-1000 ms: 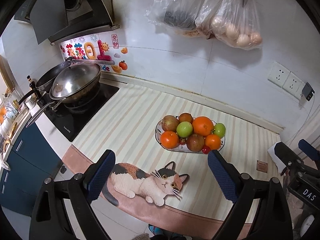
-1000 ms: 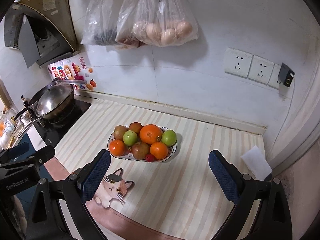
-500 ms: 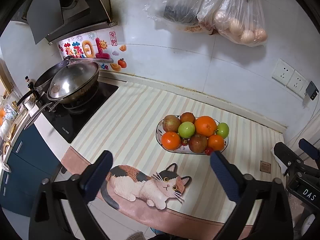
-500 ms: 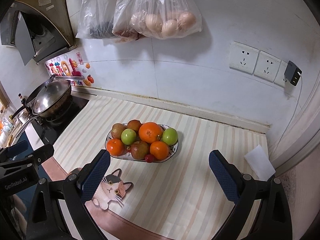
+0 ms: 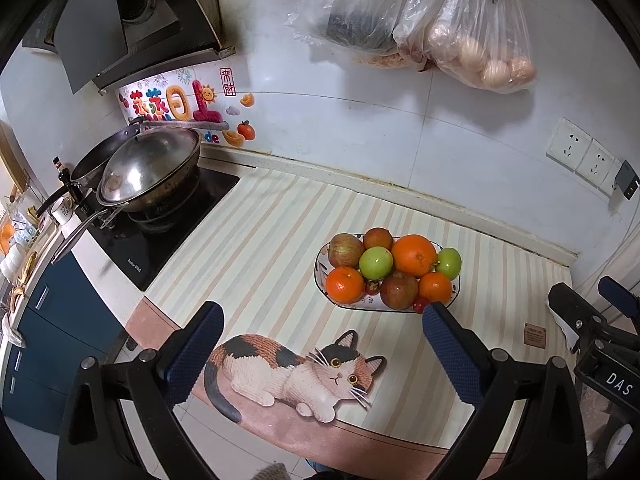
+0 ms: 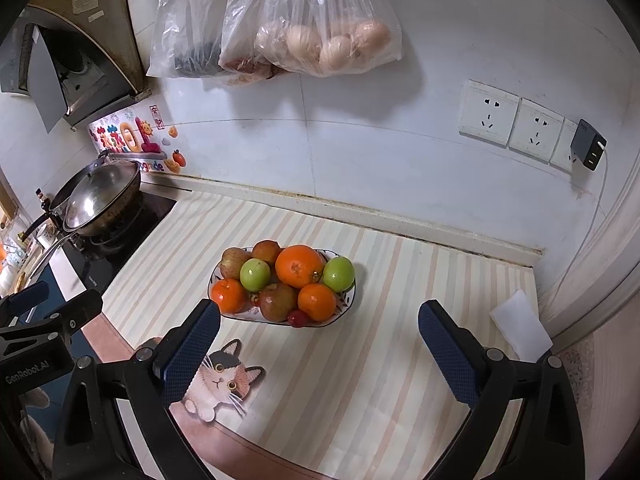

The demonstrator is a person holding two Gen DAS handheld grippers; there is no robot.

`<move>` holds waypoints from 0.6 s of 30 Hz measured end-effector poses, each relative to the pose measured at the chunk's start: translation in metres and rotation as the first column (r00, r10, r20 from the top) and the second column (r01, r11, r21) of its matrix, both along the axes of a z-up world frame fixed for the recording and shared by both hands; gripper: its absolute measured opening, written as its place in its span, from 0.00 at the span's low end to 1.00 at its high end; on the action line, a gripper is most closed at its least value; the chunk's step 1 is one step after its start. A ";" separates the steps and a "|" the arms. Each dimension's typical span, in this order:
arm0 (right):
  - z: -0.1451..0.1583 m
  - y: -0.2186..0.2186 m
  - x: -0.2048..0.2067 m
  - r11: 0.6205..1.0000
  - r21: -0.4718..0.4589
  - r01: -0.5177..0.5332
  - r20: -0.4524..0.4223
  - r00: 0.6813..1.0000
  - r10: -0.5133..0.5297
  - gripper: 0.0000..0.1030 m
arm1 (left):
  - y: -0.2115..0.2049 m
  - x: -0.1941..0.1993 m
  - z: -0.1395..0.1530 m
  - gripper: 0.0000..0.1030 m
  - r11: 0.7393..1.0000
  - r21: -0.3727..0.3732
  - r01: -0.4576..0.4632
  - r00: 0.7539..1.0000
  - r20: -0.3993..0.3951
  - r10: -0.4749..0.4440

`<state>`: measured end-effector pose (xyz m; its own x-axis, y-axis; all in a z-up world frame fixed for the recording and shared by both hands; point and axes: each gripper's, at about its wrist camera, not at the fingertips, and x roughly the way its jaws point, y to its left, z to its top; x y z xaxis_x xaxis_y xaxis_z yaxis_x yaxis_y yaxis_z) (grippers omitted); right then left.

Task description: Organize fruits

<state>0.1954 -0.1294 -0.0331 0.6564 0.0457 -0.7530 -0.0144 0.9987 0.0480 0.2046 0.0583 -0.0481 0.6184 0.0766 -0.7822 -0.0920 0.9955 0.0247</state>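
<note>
We find the fruit piled on an oval plate on the striped counter mat, sitting right of centre in the left wrist frame and just left of centre in the right wrist frame. Both tools are empty and spread wide: the left gripper and the right gripper each hold nothing between their blue pads.

The relation that matters to us is that the plate lies ahead of and above both sets of tips in the frames. In the left wrist view the plate's near rim sits just above the right-hand fingertip; in the right wrist view it sits beside the left-hand fingertip. We judge neither hand is clearly nearer. The plate's long axis runs roughly across each frame, left to right.

On top we count the large orange and 2 green apples, one of them left of it. 2 smaller oranges and a dull red fruit line the near rim, with a small red fruit at the very edge.

The lower layer is mostly hidden, so we cannot tell how many pieces lie beneath. We also cannot see where sorted fruit should go. The cat print is partly cut off by the fingers.
</note>
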 end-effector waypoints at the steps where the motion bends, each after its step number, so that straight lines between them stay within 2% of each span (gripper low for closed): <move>1: -0.001 -0.001 -0.001 1.000 0.000 0.002 -0.001 1.000 -0.002 0.98 | 0.000 0.000 0.000 0.99 1.000 0.000 0.000 1.000 0.001 0.000; 18: -0.002 -0.001 -0.013 1.000 0.005 -0.007 0.001 1.000 0.007 0.98 | -0.001 0.000 -0.004 0.99 1.000 0.000 0.023 1.000 -0.006 -0.023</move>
<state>0.1827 -0.1302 -0.0348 0.6568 0.0541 -0.7521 -0.0212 0.9984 0.0533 0.2042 0.0569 -0.0516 0.6156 0.0629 -0.7855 -0.0691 0.9973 0.0256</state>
